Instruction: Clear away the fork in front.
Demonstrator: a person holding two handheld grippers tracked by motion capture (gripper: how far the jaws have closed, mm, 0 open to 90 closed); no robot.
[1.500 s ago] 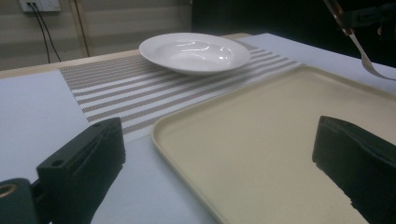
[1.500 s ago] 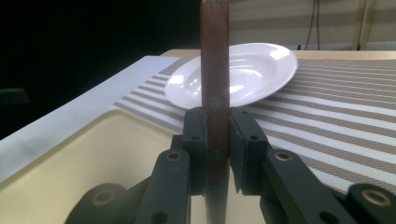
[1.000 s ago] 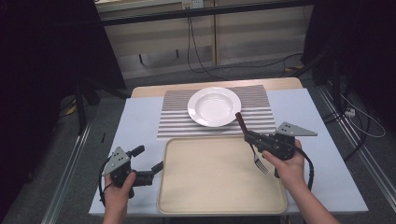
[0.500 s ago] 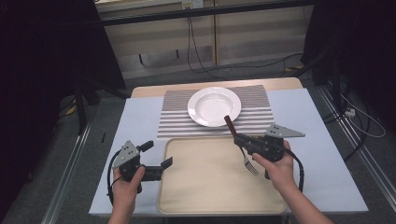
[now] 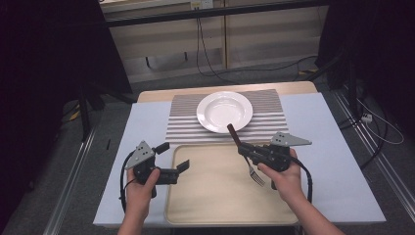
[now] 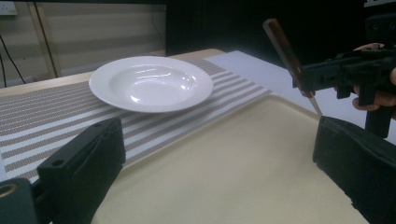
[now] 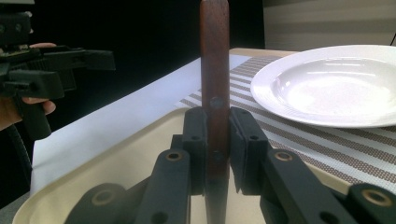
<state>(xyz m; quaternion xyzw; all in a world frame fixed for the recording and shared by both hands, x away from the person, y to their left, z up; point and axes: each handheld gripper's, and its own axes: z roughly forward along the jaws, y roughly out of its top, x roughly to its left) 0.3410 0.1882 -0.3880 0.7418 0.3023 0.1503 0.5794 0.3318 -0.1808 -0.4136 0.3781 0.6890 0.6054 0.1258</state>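
The right claw (image 5: 243, 148) is clamped on a fork (image 5: 247, 157), gripping its dark wooden handle partway along. The handle end rises past the jaws toward the far edge of the surface, and the metal tines hang below the grip, pointing down over the tray (image 5: 215, 196) without clearly touching it. In the right gripper view the 2 black jaws press flat against both sides of the handle (image 7: 214, 70), which stands upright between them.

The left claw (image 5: 172, 158) hovers over the tray's left rim with its 2 jaws apart and nothing between them. In the left gripper view those jaws frame the tray's bare floor (image 6: 224, 172), and the fork (image 6: 286, 51) shows farther off, tilted in the other claw.

The beige tray sits at the near edge of the surface, in the middle, on a pale blue cover (image 5: 142, 132). Just beyond the tray lies a striped placemat (image 5: 181, 129), reaching toward the far edge. A white plate (image 5: 224, 111) rests on the mat, centred and empty, well apart from both claws. The fork's handle tip sits just short of the plate's near rim as seen from above, above the seam between mat and tray
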